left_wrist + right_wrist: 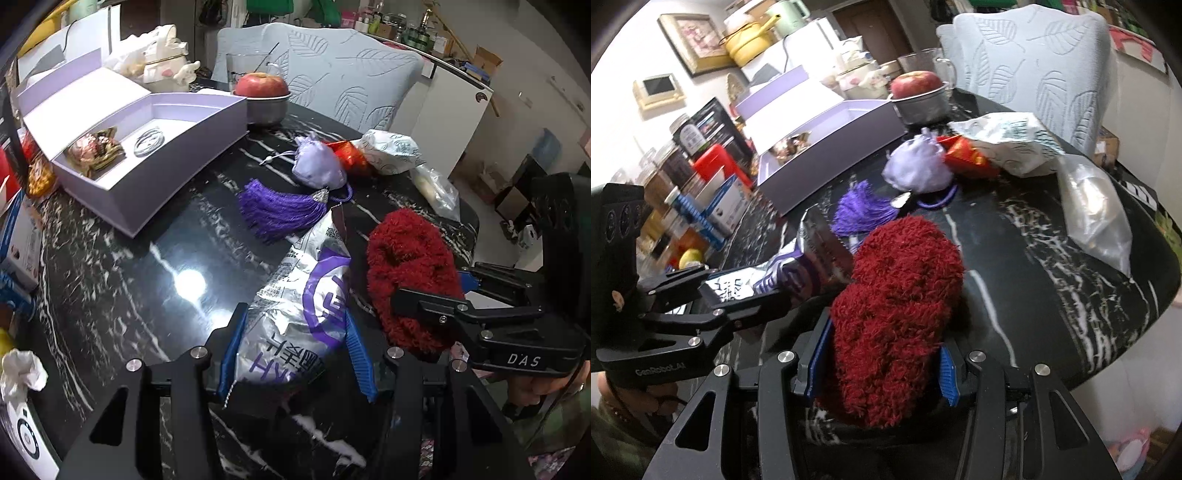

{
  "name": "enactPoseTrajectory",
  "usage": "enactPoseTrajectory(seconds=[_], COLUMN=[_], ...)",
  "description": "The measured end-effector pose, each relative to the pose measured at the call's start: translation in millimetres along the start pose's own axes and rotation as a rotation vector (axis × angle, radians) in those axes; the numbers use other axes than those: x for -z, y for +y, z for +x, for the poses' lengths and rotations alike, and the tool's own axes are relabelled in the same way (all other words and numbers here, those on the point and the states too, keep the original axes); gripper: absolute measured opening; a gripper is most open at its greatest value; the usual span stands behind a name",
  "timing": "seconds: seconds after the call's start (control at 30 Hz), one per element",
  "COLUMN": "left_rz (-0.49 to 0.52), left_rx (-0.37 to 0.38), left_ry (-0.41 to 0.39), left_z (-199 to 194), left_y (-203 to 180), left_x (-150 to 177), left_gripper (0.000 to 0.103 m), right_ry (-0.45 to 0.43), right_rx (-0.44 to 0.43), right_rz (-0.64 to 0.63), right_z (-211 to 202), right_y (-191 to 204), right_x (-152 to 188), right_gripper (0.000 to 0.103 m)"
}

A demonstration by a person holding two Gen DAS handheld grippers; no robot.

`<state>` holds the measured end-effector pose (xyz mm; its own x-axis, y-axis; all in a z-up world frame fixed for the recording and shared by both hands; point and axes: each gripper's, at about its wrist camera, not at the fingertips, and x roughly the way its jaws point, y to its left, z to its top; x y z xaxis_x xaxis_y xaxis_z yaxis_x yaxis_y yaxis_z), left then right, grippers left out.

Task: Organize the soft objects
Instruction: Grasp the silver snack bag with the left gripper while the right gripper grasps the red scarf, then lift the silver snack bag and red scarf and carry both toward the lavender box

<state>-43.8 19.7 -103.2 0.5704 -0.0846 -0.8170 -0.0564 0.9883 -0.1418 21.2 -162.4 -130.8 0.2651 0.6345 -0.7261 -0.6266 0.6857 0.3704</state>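
In the left wrist view my left gripper (293, 332) is shut on a crinkled silver and purple foil packet (295, 295), its blue pads pressing both sides. To its right, a fluffy dark red soft item (406, 266) is held by the other gripper. In the right wrist view my right gripper (882, 347) is shut on that red fluffy item (897, 288), which bulges up between the blue pads. The foil packet (798, 266) sticks out from the left gripper beside it. Both items hang just over the black marble table (122, 258).
An open lilac box (155, 173) holding bangles and a patterned pouch stands at the left. A lilac pouch (317, 166) with a purple tassel (280, 214), a red packet (347, 155), a white printed bag (391, 151) and a clear plastic bag (436, 188) lie beyond. An apple (262, 85) sits in a metal bowl. The table edge curves at the right.
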Motion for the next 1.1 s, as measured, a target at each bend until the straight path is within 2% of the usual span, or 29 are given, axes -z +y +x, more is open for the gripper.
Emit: enactPoseTrajectory(seconds=[0.1,0.27,0.43,0.87,0.9,0.97,1.03,1.1], left_rz=[-0.011,0.009,0.019,0.021,0.017,0.009,0.012,0.015], left_rx=[0.003,-0.005,-0.025,-0.015,-0.015,-0.018,-0.021,-0.004], left_ry=[-0.012,-0.031,0.03,-0.018,-0.024,-0.03,-0.034,-0.038], left_z=[1,5,27,32,33,34,34,33], left_y=[2,-2,-2,-1,-1,-1,-2,-3], left_x=[2,0,3,0,0,-1,-1,-1], left_gripper=[0.051,0.052,0.055,0.055,0.055,0.053,0.051,0.05], right_ry=[0.008,0.014,0.017,0.01,0.007,0.002,-0.003,-0.004], right_rx=[-0.003,0.011,0.04,0.095,0.104,0.111,0.102,0.09], right_rz=[-0.015,-0.013,-0.032,-0.093,-0.101,-0.107,-0.103,-0.103], right_z=[2,3,5,8,9,10,9,9], right_y=[4,5,8,17,19,20,21,21], right_x=[1,0,2,4,5,6,7,8], right_gripper=[0.048,0.055,0.067,0.069,0.068,0.055,0.047,0.042])
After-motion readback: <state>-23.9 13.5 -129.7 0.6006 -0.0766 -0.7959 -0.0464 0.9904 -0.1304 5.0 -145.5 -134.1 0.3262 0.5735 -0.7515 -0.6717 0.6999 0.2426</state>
